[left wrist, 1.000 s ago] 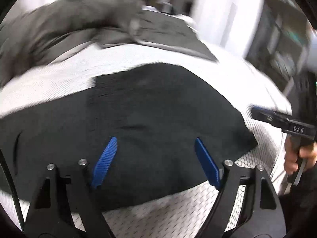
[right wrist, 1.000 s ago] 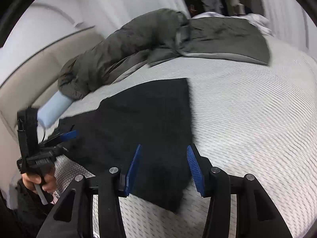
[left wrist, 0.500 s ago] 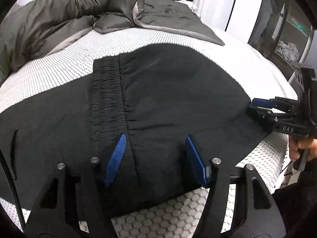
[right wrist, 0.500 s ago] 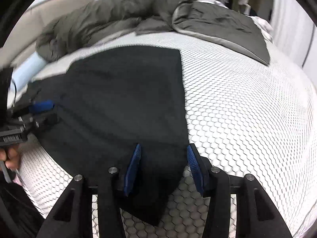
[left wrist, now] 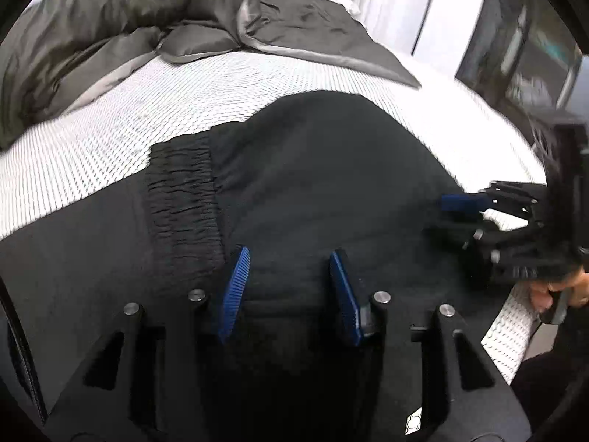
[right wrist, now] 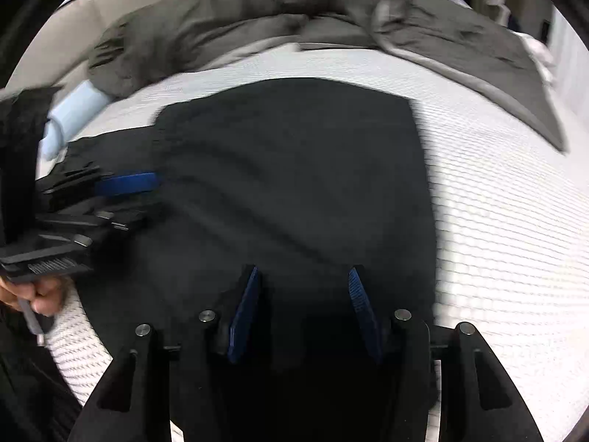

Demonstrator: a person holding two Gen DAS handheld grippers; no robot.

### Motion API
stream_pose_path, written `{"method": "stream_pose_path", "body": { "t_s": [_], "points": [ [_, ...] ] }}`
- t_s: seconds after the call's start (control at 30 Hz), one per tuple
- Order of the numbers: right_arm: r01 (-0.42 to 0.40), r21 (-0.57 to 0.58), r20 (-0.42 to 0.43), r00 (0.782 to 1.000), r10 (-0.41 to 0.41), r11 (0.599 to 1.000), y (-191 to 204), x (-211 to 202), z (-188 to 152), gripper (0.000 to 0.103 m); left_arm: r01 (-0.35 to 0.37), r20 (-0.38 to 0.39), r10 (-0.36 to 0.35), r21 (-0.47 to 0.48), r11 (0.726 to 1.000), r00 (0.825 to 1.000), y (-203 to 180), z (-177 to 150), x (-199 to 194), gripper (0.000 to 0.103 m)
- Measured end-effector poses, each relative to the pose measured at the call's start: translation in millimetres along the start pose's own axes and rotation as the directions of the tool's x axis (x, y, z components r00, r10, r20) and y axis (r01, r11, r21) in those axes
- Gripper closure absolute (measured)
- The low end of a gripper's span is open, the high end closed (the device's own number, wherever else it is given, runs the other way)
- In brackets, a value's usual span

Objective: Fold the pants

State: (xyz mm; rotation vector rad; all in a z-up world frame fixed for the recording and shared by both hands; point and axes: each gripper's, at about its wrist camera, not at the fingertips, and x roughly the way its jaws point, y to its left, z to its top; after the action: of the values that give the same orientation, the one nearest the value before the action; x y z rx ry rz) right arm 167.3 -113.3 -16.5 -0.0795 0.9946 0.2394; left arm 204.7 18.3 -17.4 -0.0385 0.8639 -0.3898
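The black, matte woven pants [left wrist: 313, 184] are laid flat on a white mattress cover w/ a honeycomb mesh texture [left wrist: 165, 110], folded over so that a gathered, ribbed elastic waistband [left wrist: 182, 199] sits on top near the middle-left of the left wrist view. The fabric is seen mostly smooth, w/ a few shallow diagonal ripples shown only in the right wrist view [right wrist: 287, 169].

The left gripper [left wrist: 289, 287], black w/ blue ribbed pads, is pointed down at the near edge of the pants; its jaws are closing, cloth is seen between them, but the pads are not yet pressed on it. The right gripper [right wrist: 302, 309] is held half apart over the near edge of the pants; whether cloth is pinched can't be told, the pads appear clear of it.

Each view shows the other tool: the right gripper is seen at the right edge of the left wrist view [left wrist: 460, 213], at the pants' corner, held by a hand [left wrist: 559, 291]; the left gripper is seen at the left of the right wrist view [right wrist: 125, 199], w/ a hand [right wrist: 40, 294] below it.

A crumpled olive-grey quilted duvet [left wrist: 110, 29] is bunched at the far side of the bed. A pale-blue cylindrical pillow [right wrist: 73, 110] is visible in the right wrist view only. That view is motion-blurred.
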Motion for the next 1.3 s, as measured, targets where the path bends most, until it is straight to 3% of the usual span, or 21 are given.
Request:
{"method": "stream_pose_path", "body": {
  "t_s": [0.07,0.23,0.33,0.43,0.53,0.67,0.8,0.9,1.0,1.1,1.13,1.2,1.23,1.3],
  "points": [
    [0.065,0.044,0.003,0.998,-0.065,0.997,-19,-3,-1,0.053,0.029,0.006,-0.029,-0.019,0.999,1.0,6,-3,-2,0.059],
    [0.025,0.055,0.059,0.998,-0.028,0.998,-18,-13,3,0.052,0.032,0.027,-0.032,-0.027,0.999,0.999,3,-1,-25,0.058],
    [-0.045,0.071,0.102,0.994,0.038,0.996,-2,-9,27,0.052,0.007,0.084,-0.008,0.004,1.0,0.996,-2,19,-35,0.049],
    [-0.077,0.08,0.104,0.992,0.068,0.994,14,11,49,0.052,-0.052,0.024,0.052,-0.027,0.998,0.998,7,36,-9,0.049],
    [-0.085,0.06,0.026,0.996,0.083,0.995,32,37,52,0.052,-0.068,-0.051,0.065,-0.058,0.996,0.997,22,35,20,0.051],
    [-0.008,-0.033,-0.007,1.0,0.008,0.999,29,47,57,0.052,-0.043,-0.025,0.043,-0.002,0.999,0.999,24,28,17,0.051],
    [0.075,0.086,0.002,0.997,-0.076,0.993,-14,38,58,0.052,-0.026,-0.022,0.025,-0.04,0.999,0.999,30,27,11,0.051],
    [0.044,0.144,0.027,0.998,-0.049,0.989,-28,29,63,0.051,-0.04,-0.027,0.039,-0.037,0.999,0.999,29,33,-6,0.051],
    [-0.033,0.117,0.09,0.996,0.023,0.993,-8,19,76,0.051,-0.044,0.052,0.044,-0.009,0.999,0.998,29,44,-22,0.05],
    [-0.092,0.088,0.119,0.99,0.081,0.992,22,27,93,0.049,-0.054,0.026,0.056,-0.092,0.994,0.998,44,57,-2,0.051],
    [-0.089,0.072,0.098,0.992,0.082,0.993,31,39,95,0.049,-0.042,0.003,0.043,-0.134,0.99,0.999,51,59,8,0.051],
    [-0.045,0.046,0.04,0.998,0.043,0.998,38,60,98,0.049,-0.087,-0.052,0.08,-0.161,0.983,0.995,60,57,29,0.05],
    [0.004,0.025,0.01,1.0,-0.005,1.0,38,70,95,0.049,-0.1,-0.068,0.089,-0.168,0.981,0.994,64,55,35,0.043],
    [0.05,0.01,0.006,0.999,-0.05,0.999,32,73,93,0.049,-0.071,-0.063,0.06,-0.185,0.98,0.996,70,53,36,0.042]
  ]
}}
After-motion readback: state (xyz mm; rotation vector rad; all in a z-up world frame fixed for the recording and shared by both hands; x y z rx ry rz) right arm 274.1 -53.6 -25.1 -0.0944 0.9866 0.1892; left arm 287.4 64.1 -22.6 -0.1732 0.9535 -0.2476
